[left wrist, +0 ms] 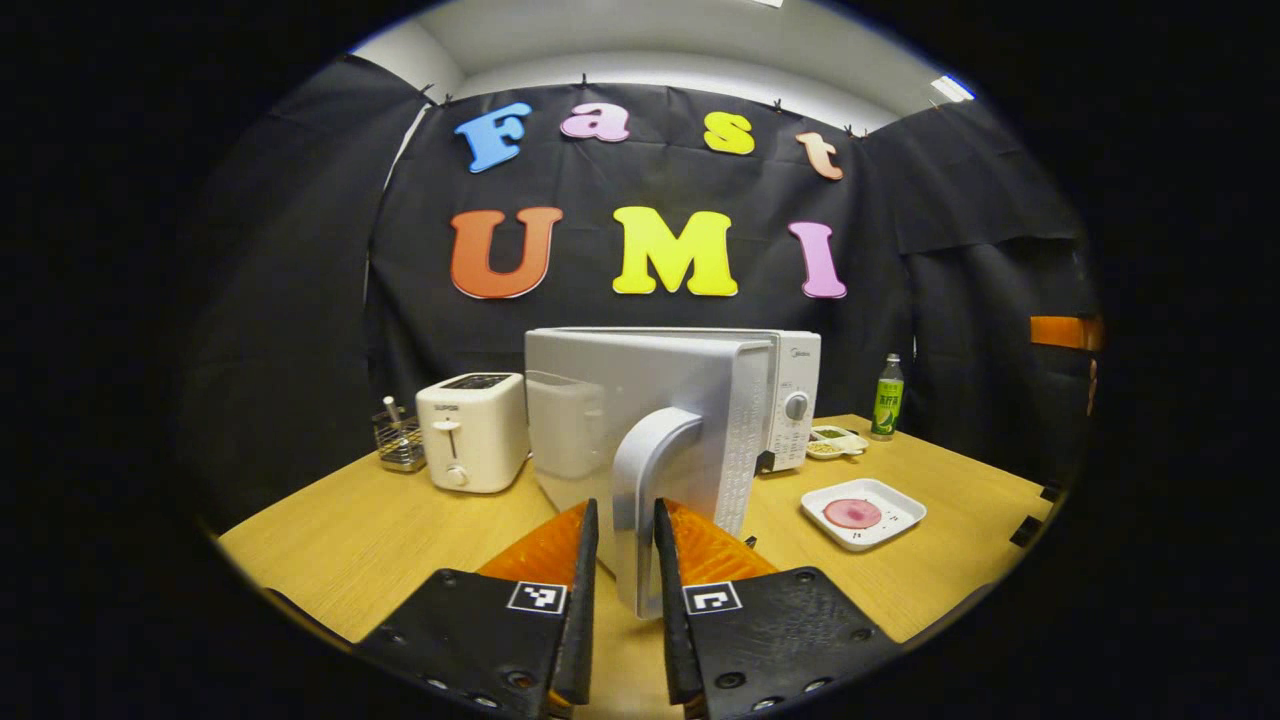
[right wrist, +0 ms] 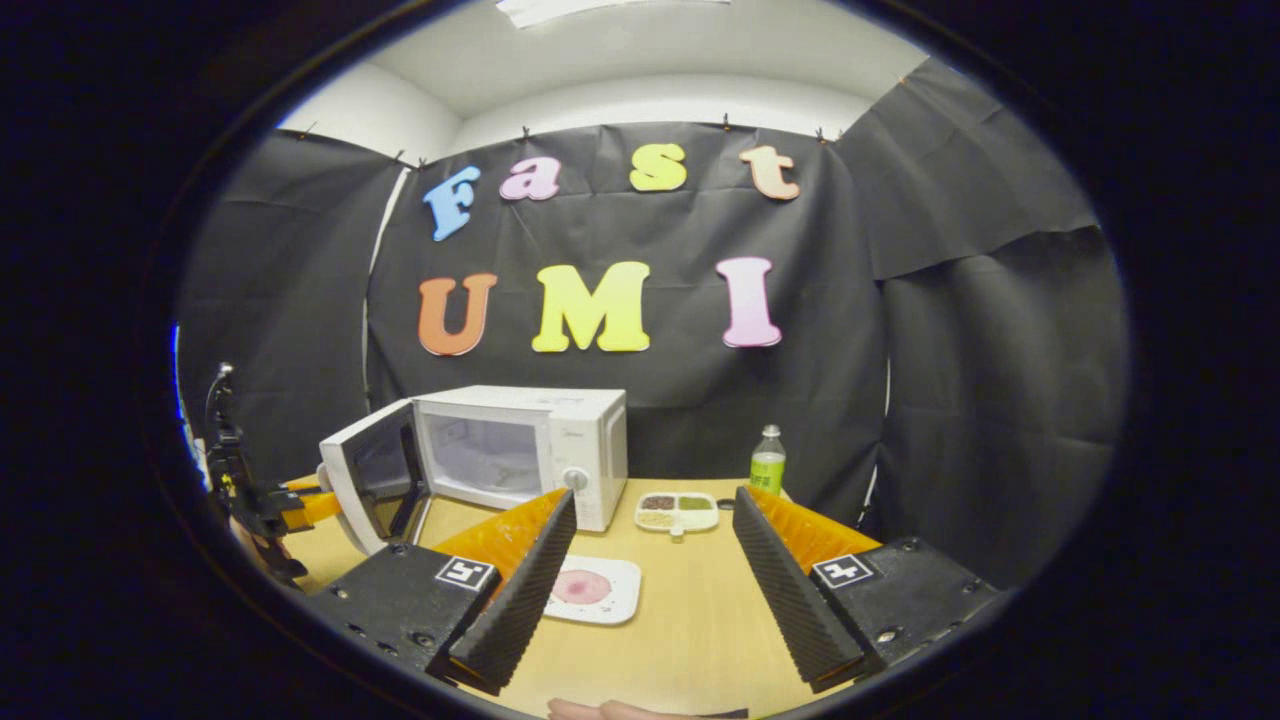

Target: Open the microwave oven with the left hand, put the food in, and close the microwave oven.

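Note:
The white microwave (right wrist: 590,440) stands at the back of the wooden table with its door (right wrist: 375,480) swung open to the left, showing the cavity. In the left gripper view, the door (left wrist: 640,390) fills the centre, and my left gripper (left wrist: 627,515) is shut on its curved handle (left wrist: 650,470). The right gripper view shows that same gripper (right wrist: 300,505) at the door's edge. A white square plate (right wrist: 610,600) holding a pink round of food (right wrist: 583,586) lies on the table, also seen as the plate (left wrist: 895,505). My right gripper (right wrist: 655,497) hovers open above it, holding nothing.
A white toaster (left wrist: 472,430) and a wire basket (left wrist: 400,440) stand left of the microwave. To its right sit a small divided dish (right wrist: 678,510) and a green bottle (right wrist: 767,460). The table's front edge (left wrist: 300,590) is close.

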`<state>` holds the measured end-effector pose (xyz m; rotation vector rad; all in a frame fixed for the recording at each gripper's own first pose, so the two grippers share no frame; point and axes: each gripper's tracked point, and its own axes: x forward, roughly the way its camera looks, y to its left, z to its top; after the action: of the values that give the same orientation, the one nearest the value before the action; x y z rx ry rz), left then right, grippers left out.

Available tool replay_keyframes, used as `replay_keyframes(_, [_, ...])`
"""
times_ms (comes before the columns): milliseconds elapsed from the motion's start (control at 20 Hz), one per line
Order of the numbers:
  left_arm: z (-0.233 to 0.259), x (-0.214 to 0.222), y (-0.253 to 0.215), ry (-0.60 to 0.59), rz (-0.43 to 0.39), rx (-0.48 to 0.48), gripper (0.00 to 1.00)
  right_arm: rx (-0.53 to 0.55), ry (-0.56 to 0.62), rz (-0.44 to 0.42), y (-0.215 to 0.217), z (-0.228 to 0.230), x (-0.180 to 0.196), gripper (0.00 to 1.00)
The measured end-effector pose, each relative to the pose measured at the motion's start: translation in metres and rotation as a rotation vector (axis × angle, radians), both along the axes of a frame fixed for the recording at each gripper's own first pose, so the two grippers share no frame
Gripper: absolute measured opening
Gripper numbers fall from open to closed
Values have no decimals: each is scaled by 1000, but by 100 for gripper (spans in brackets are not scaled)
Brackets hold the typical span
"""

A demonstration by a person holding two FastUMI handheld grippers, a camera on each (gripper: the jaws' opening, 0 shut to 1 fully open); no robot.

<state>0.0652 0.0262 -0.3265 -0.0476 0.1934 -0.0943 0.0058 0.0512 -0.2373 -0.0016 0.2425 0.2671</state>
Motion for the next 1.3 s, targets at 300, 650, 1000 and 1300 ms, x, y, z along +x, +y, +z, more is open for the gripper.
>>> replay_keyframes(300, [25, -69, 76, 11, 201, -27, 85, -23, 69, 48, 32, -20, 18, 100])
replay_keyframes(650, [99, -76, 66, -82, 217, -26, 95, -139, 334, 108, 36, -77, 80, 100])
replay_keyframes(1000, [154, -53, 33, -158, 193, 23, 95, -170, 722, 195, 40, -162, 115, 100])
replay_keyframes(1300, [159, -27, 18, -177, 195, 5, 95, -91, 1139, 240, 56, -243, 104, 70])
